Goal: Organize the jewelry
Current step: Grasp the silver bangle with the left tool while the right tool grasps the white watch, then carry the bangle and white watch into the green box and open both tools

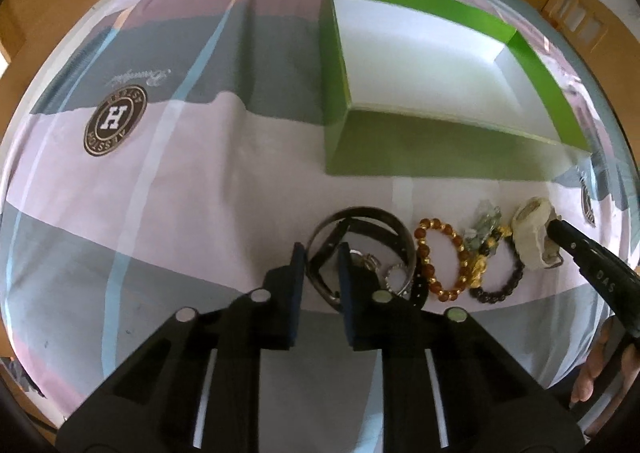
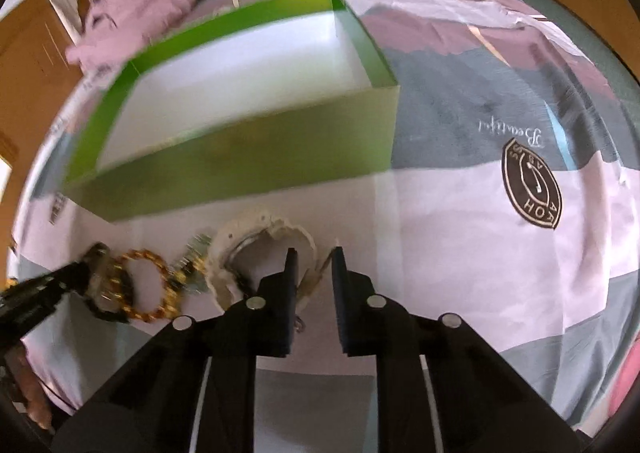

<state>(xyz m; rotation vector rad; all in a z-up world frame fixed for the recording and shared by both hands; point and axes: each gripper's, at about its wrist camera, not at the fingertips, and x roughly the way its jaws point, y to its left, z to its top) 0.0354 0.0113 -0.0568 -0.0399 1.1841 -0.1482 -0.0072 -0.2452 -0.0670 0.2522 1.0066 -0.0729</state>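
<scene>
Both jaws parted: left gripper (image 1: 320, 253) astride dark bangle (image 1: 360, 225) rim, right gripper (image 2: 313, 257) astride cream bracelet (image 2: 260, 229).

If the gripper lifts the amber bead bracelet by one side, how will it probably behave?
The amber bead bracelet is a loop of separate round beads, so it will probably sag into a long oval instead of staying stiff. The beads look glossy, so they may slip between flat pads. It lies touching the gold charm of the dark bracelet, which might drag along.
</scene>
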